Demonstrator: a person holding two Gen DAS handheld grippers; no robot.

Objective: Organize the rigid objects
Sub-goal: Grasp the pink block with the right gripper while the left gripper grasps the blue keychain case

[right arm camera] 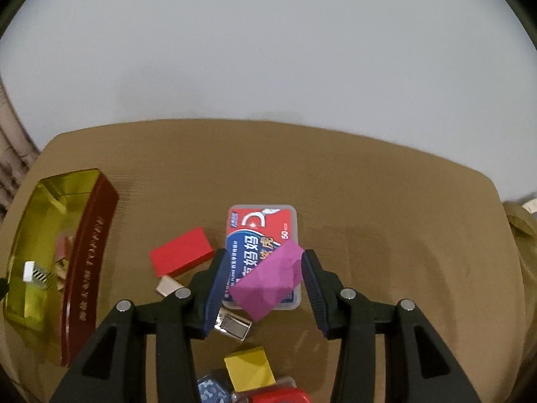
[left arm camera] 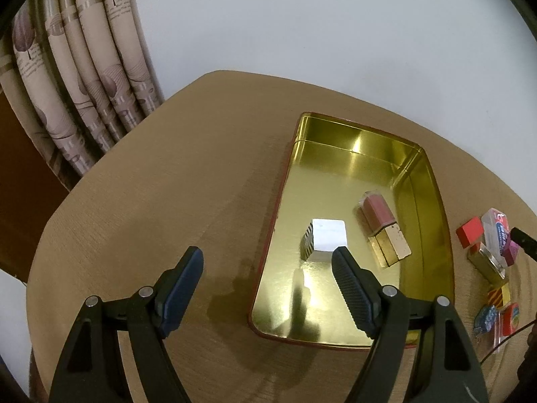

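The right gripper point(right arm camera: 261, 277) holds a magenta block point(right arm camera: 268, 278) with slanted faces between its narrowed jaws, above a clear floss box point(right arm camera: 260, 225) with a red and blue label. A red block point(right arm camera: 181, 252) lies to the left. The left gripper point(left arm camera: 268, 265) stands wide and empty over the near edge of the gold tin point(left arm camera: 433, 208), which holds a white cube point(left arm camera: 327, 236) and a pink lipstick point(left arm camera: 384, 226).

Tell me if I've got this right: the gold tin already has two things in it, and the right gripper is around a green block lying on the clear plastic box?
Nearly. The block between the right gripper fingers is purple, not green, as the right wrist view shows. It does lie on the clear plastic box, and the gold tin already holds two things.
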